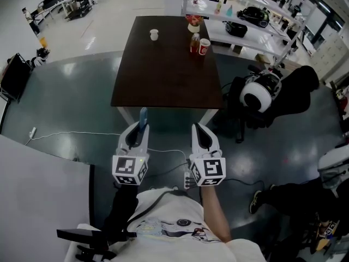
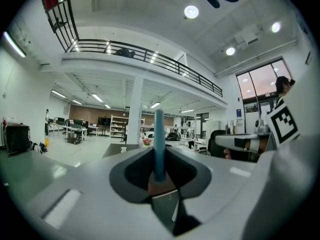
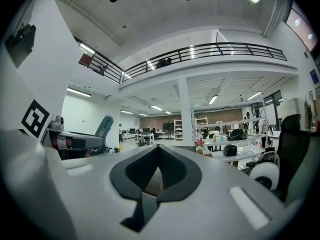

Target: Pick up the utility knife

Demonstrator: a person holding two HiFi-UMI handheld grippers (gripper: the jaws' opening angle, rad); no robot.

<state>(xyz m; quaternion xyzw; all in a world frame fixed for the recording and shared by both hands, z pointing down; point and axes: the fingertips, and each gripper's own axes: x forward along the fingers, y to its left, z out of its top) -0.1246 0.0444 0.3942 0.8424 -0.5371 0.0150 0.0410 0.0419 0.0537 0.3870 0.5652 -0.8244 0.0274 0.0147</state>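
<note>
Head view shows you standing short of a dark brown table (image 1: 163,75), both grippers held level and side by side in front of your chest, clear of the table top. Your left gripper (image 1: 139,131) is clamped on the utility knife (image 1: 143,117), whose blue handle sticks up out of the jaw tips just before the table's near edge. Your right gripper (image 1: 199,129) has its jaws together. At the far end of the table stand a small white cup (image 1: 154,34), a bottle (image 1: 194,41) and a red cup (image 1: 204,47), the last two just beside each other and well apart from the white cup. To the right of the table a round white object (image 1: 255,94) rests against a black chair (image 1: 297,91), and white shelving (image 1: 240,23) runs behind it. A white cable (image 1: 82,134) lies across the dark floor to your left. Left gripper view confirms the grip: the blue handle stands upright between the two dark pads, which press on its lower part, with the table small and far behind it; your other gripper shows at the right edge. Right gripper view shows the dark pads meeting at their tips with nothing between them, and at the left edge your left gripper with the blue knife rising tilted from it.
</note>
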